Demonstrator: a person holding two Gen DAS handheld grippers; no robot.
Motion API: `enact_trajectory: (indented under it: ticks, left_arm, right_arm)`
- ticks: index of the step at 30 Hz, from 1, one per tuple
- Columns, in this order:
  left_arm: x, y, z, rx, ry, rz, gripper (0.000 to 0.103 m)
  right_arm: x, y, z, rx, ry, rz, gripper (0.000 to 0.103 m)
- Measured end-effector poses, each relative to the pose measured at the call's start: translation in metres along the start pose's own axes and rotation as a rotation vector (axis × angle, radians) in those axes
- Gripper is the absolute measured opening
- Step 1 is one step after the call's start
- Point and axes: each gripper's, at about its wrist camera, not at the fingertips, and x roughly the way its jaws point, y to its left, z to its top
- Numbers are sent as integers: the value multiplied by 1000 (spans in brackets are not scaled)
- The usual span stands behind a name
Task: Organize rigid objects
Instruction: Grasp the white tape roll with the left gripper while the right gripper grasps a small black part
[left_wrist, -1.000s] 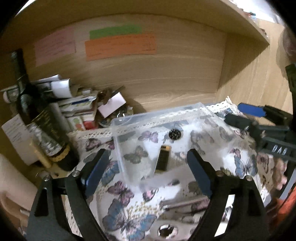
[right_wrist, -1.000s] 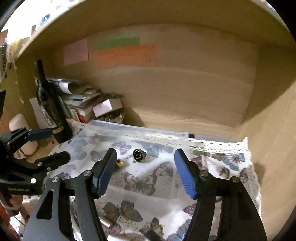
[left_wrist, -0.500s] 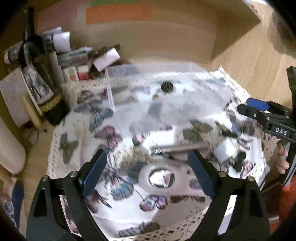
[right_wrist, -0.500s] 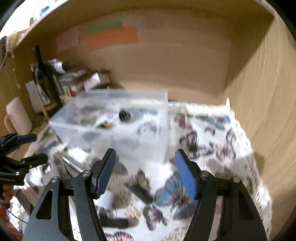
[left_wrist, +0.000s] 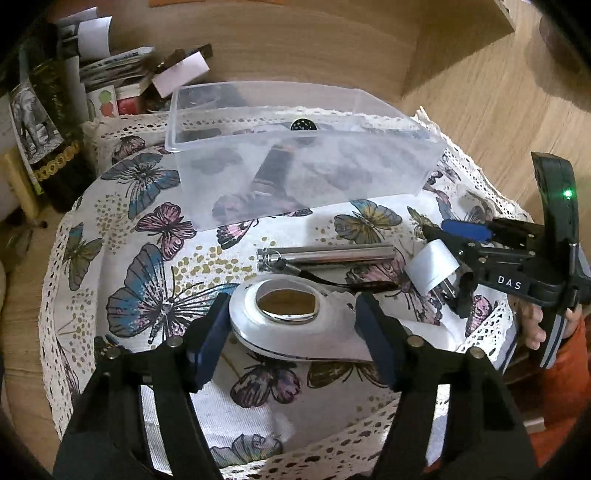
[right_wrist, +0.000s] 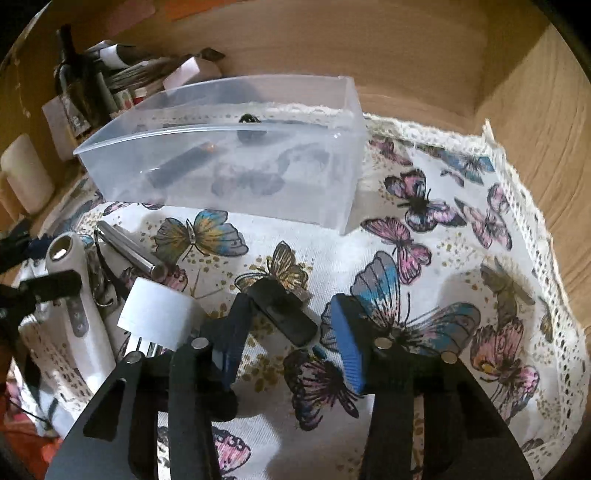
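Observation:
A clear plastic box (left_wrist: 295, 155) (right_wrist: 229, 155) stands on the butterfly cloth and holds a dark stick-shaped item (left_wrist: 271, 173) and a small round black part (left_wrist: 303, 124). My left gripper (left_wrist: 291, 339) is open, its jaws either side of a white handheld device (left_wrist: 295, 321) (right_wrist: 79, 314) lying on the cloth. A silver metal tube (left_wrist: 328, 254) (right_wrist: 129, 253) lies just beyond it. My right gripper (right_wrist: 288, 343) (left_wrist: 454, 254) is open over a black flat stick (right_wrist: 284, 312). A white plug adapter (right_wrist: 159, 314) (left_wrist: 432, 267) lies left of it.
The butterfly cloth (right_wrist: 424, 240) covers a round table inside a wooden alcove. A dark bottle (left_wrist: 48, 122), papers and small boxes (left_wrist: 122, 74) crowd the back left. A wooden wall (right_wrist: 535, 129) rises close on the right.
Both grippers have pulled back from the box and dropped toward the near items. The left now straddles the white device; the right now hangs over the black stick.

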Motion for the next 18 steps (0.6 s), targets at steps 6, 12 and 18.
enact_trajectory:
  ticks: [6,12,18]
  left_arm:
    - [-10,7,-4,-31,-22,30,64]
    - [-30,15,-9,-59,-77,90,64]
    - [-49,29,-2,-108,-134,103,64]
  right_arm:
    - [-4,-5,-3,27,-23,6,18]
    - [-15,-6,3,61,-75,6,18]
    - [-40,-6,8,65,-152,-3,18]
